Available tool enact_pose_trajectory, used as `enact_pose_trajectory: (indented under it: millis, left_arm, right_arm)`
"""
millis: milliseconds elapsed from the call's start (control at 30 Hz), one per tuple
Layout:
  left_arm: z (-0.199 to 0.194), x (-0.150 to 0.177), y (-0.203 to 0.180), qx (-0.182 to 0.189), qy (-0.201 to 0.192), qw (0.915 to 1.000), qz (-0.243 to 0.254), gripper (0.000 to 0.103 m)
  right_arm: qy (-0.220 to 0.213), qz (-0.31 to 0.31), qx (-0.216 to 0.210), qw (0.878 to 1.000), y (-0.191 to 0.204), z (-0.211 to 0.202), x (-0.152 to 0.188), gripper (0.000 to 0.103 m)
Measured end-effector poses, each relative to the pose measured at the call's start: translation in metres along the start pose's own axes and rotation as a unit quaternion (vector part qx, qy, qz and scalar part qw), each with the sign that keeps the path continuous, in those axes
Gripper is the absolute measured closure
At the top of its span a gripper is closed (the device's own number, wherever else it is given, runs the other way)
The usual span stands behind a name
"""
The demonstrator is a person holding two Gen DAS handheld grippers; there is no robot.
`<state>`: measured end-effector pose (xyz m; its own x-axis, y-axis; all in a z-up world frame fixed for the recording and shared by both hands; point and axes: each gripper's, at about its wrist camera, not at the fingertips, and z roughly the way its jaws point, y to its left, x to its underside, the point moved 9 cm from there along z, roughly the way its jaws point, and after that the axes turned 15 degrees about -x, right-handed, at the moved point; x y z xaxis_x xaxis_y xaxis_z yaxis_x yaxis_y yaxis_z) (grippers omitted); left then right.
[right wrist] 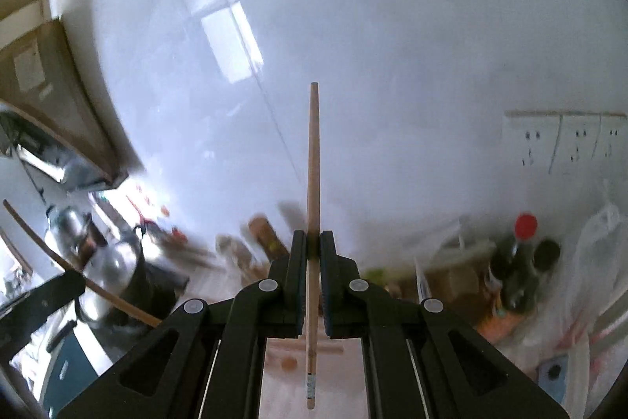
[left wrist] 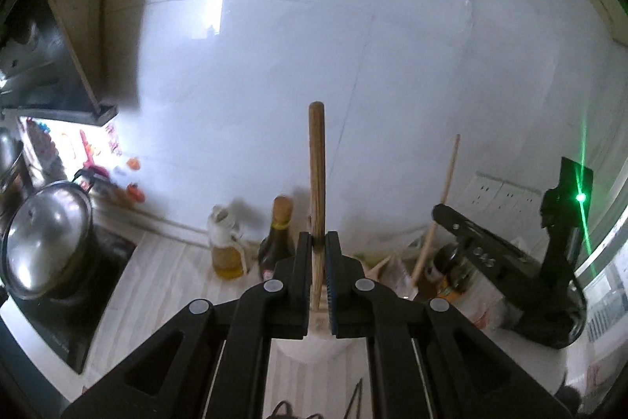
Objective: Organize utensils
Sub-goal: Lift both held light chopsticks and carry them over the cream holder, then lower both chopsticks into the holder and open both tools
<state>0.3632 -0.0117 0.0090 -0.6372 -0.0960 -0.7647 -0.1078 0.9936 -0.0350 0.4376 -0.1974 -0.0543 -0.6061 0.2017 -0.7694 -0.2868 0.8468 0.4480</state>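
Each hand-held gripper hides its wooden utensil's lower end.

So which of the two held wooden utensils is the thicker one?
The wooden handle clamped by the left gripper is thicker, with a rounded top. The stick clamped by the right gripper is much slimmer, chopstick-like.

Only legible marking: digits "045", upside down, on black body of right gripper in left wrist view. Bottle labels, wall stickers, stove print too blurred to read.
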Motion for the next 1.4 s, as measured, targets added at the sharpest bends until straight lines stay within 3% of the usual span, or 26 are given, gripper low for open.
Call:
enact_pose_trajectory:
  millis: [267,533,867,1133,1233,1267,1367,1400]
  left_arm:
    - [0.054,-0.021,-0.023,0.007,0.033,0.9994,0.012,0.099]
    - [0.123,-0.01,-0.028,0.005,0.091,0.9958,0.012,0.099]
    - [0.165,0.015,-0.031,0.009,0.136,0.9905,0.016,0.099]
    - [0.163,0.009,-0.027,0.006,0.129,0.9916,0.004,0.097]
    - [0.156,0.0,-0.025,-0.004,0.118,0.993,0.005,0.09]
    - [0.152,-0.004,-0.023,-0.01,0.113,0.9935,0.004,0.079]
    - [0.143,-0.011,-0.017,-0.028,0.1,0.9946,-0.001,0.026]
    - [0.14,-0.013,-0.014,-0.035,0.094,0.9949,-0.003,0.019]
  right_arm:
    - [-0.06,0.013,0.006,0.998,-0.012,0.019,-0.033,0.096]
    - [-0.094,-0.008,0.013,0.995,-0.024,0.052,-0.035,0.096]
    - [-0.093,-0.045,0.002,0.995,-0.026,0.084,-0.012,0.096]
    - [-0.055,-0.058,-0.016,0.997,-0.026,0.095,0.011,0.096]
    - [-0.049,-0.052,-0.016,0.997,-0.027,0.093,0.014,0.092]
    - [-0.05,-0.049,-0.016,0.997,-0.027,0.092,0.013,0.085]
    - [-0.057,-0.043,-0.014,0.997,-0.027,0.079,0.01,0.069]
    - [-0.058,-0.042,-0.011,0.997,-0.027,0.076,0.008,0.066]
